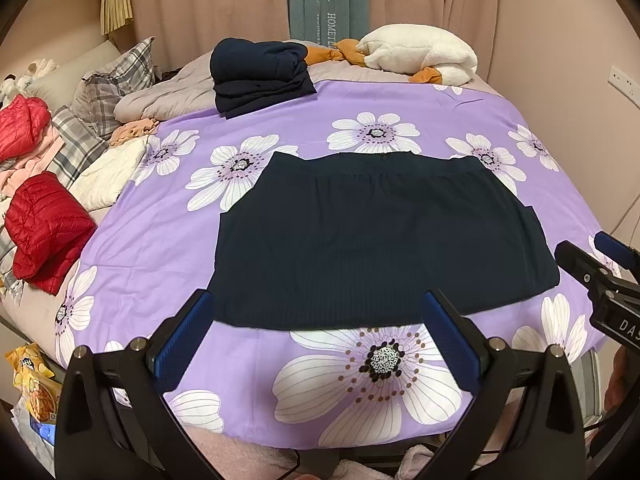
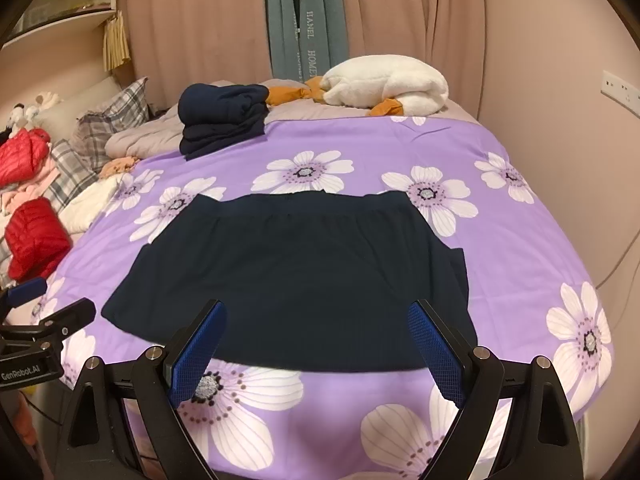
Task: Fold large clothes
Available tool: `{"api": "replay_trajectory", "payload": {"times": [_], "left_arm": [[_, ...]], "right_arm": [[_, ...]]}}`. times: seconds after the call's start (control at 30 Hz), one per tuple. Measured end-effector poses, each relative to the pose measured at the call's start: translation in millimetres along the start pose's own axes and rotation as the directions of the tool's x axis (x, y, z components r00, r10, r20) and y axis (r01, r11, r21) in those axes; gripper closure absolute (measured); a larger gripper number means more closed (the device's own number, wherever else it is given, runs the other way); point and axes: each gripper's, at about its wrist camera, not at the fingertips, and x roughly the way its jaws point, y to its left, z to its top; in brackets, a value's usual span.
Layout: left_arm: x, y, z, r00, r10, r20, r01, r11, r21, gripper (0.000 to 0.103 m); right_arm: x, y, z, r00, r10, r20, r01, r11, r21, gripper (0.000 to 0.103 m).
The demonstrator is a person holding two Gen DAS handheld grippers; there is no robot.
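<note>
A dark navy pleated skirt (image 1: 376, 236) (image 2: 296, 276) lies spread flat on the purple flowered bedspread (image 1: 280, 112) (image 2: 500, 240), waistband at the far side, hem nearest me. My left gripper (image 1: 318, 308) hovers open over the hem's left half, nothing between its blue pads. My right gripper (image 2: 318, 320) stands open above the hem's right half, also holding nothing. Each gripper shows at the edge of the other's view: the right gripper (image 1: 600, 264) and the left gripper (image 2: 48, 308).
A folded navy stack (image 1: 260, 76) (image 2: 224, 120) sits at the far left of the spread. White and orange fleece (image 1: 424, 54) lies at the back. Red puffer jackets (image 1: 44, 224), plaid pillows (image 1: 116, 80) and loose clothes crowd the left. Curtains (image 1: 208, 0) hang behind the bed.
</note>
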Motion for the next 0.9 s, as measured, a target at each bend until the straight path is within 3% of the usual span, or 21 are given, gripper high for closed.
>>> {"api": "replay_trajectory", "payload": {"times": [0.9], "left_arm": [[4.0, 1.3, -0.5, 1.0, -0.003, -0.007, 0.003, 1.0, 0.005, 0.0]], "right_arm": [[0.3, -3.9, -0.4, 1.0, -0.001, -0.01, 0.001, 1.0, 0.006, 0.011]]}}
